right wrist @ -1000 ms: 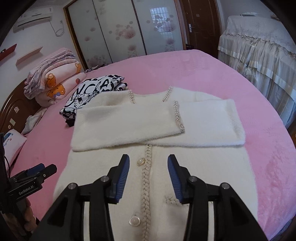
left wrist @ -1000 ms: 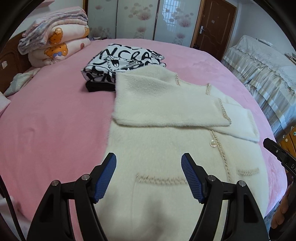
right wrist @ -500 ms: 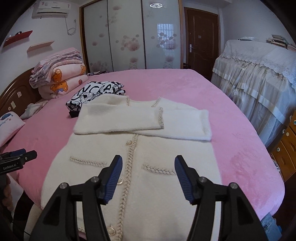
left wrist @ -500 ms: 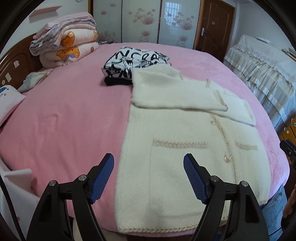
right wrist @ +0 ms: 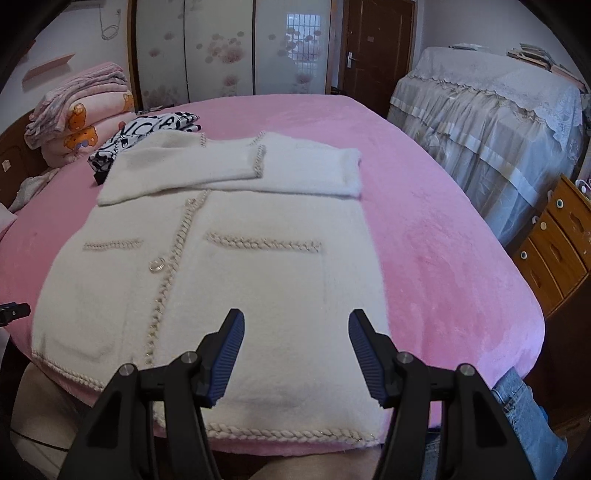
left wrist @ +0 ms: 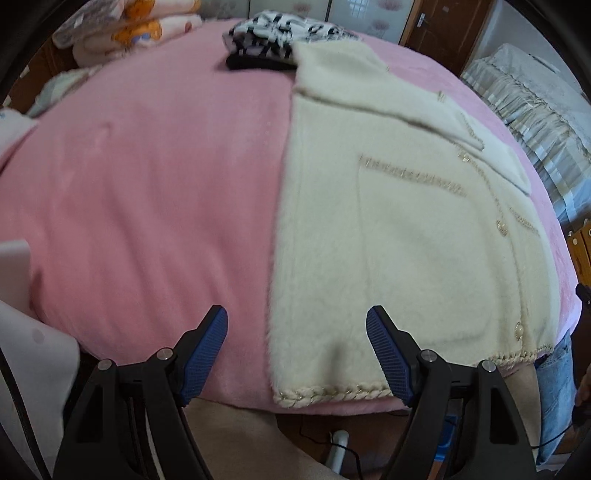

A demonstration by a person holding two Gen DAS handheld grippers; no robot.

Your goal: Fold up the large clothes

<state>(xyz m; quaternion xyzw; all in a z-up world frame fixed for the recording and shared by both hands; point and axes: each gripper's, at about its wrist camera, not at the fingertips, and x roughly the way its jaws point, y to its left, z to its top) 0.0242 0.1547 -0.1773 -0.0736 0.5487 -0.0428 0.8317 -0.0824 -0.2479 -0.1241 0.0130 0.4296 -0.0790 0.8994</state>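
Cardigan (left wrist: pixel 388 229), cream & fluffy, lies flat on pink bed (left wrist: pixel 147 184) in left wrist view, sleeves already folded across chest, braided hem (left wrist: pixel 332 393) at near edge of mattress. Left claw (left wrist: pixel 297 354) hangs above hem's left corner w/ jaws wide apart, nothing between pads, no contact w/ fabric. B&w printed garment (left wrist: pixel 280 33) sits folded beyond collar end, touching or just beside it, can't tell which.

Right wrist view: same cardigan (right wrist: pixel 236 266) seen along its length, button placket (right wrist: pixel 173 254) running toward hem (right wrist: pixel 288 432), which sits at bed (right wrist: pixel 443 240) edge. Right claw (right wrist: pixel 295 350) over right half of hem; its jaws have just been opening, now apart, holding nothing. Stacked blankets (right wrist: pixel 77 114) far left by headboard.

Handling, as a guess: thick plush knit, soft, floppy, prob. some weight, not slippery. Will sag between grips, so best pinch both hem corners through braid trim, which is firmer, & lift evenly toward collar. Buttons could snag.
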